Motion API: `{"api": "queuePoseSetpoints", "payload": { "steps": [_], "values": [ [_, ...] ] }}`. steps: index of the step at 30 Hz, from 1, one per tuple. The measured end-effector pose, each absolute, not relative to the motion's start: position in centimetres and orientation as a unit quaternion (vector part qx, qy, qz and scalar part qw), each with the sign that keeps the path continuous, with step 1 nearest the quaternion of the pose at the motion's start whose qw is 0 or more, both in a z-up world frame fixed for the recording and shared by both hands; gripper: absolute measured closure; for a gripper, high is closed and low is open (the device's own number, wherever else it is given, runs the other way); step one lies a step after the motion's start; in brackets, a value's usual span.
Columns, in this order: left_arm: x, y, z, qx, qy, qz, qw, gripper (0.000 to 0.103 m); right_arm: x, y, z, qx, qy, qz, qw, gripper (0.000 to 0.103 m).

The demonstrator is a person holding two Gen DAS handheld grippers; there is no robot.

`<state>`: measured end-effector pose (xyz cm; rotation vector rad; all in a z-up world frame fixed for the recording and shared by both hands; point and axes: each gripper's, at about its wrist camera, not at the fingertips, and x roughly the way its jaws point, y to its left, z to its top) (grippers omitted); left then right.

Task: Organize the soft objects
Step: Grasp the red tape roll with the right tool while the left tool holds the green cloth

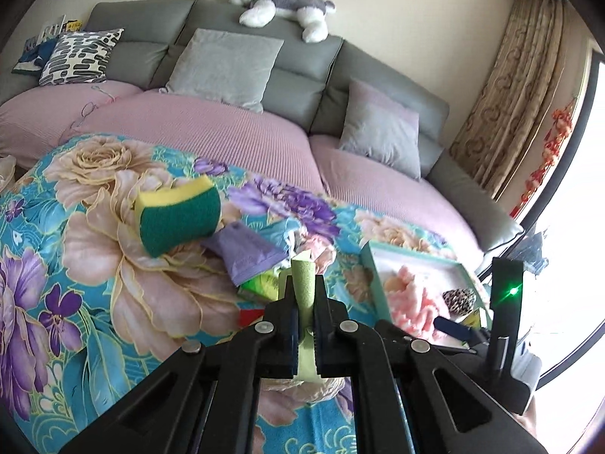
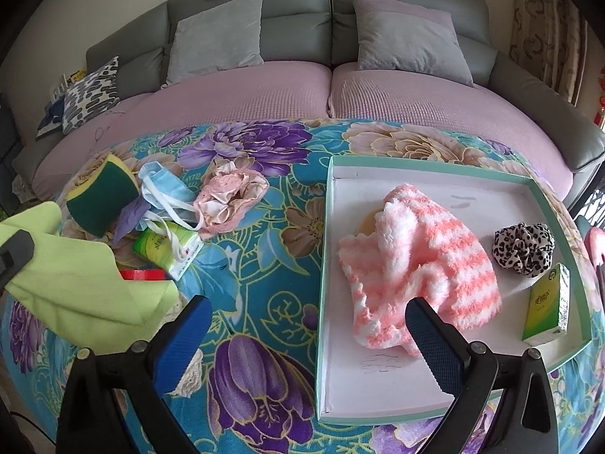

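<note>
My left gripper point(image 1: 304, 287) is shut on a light green cloth point(image 1: 303, 283), held above the floral table; the cloth also hangs at the left of the right wrist view point(image 2: 75, 283). My right gripper point(image 2: 308, 325) is open and empty over the near edge of a white tray point(image 2: 427, 185). In the tray lie a pink striped fuzzy cloth point(image 2: 419, 265), a leopard scrunchie point(image 2: 523, 244) and a green tissue pack point(image 2: 548, 306). On the table left of the tray lie a yellow-green sponge point(image 2: 100, 198), a blue face mask point(image 2: 162, 185), a pink fabric piece point(image 2: 230, 196) and a purple cloth point(image 1: 245, 253).
A green tissue packet point(image 2: 166, 246) and a red item point(image 2: 143, 274) lie beside the pile. The floral tablecloth point(image 2: 264, 283) covers the table. Behind it stands a grey sofa point(image 2: 295, 19) with cushions and a plush husky point(image 1: 280, 0). Curtains point(image 1: 522, 87) hang at the right.
</note>
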<state>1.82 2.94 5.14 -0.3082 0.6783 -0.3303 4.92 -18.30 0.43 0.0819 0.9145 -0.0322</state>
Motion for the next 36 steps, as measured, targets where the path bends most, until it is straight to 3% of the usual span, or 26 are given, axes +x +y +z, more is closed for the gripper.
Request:
{"api": "queuePoseSetpoints", "payload": {
  "steps": [9, 27, 30, 36],
  "values": [
    [0.3, 6.4, 7.7, -0.167, 0.269, -0.110, 0.942, 0.097, 4.8, -17.5, 0.9, 0.050, 0.427, 0.017, 0.903, 0.000],
    [1.0, 10.3, 5.8, -0.174, 0.292, -0.038, 0.940, 0.097, 7.3, -8.5, -1.2, 0.017, 0.435, 0.129, 0.891, 0.000],
    [1.3, 10.5, 5.3, -0.179, 0.299, -0.040, 0.937, 0.097, 7.8, -8.1, -1.6, 0.016, 0.439, 0.127, 0.889, 0.002],
    [1.5, 10.8, 4.8, -0.188, 0.305, -0.046, 0.932, 0.097, 8.4, -7.3, -2.0, 0.024, 0.440, 0.138, 0.887, 0.016]
  ]
}}
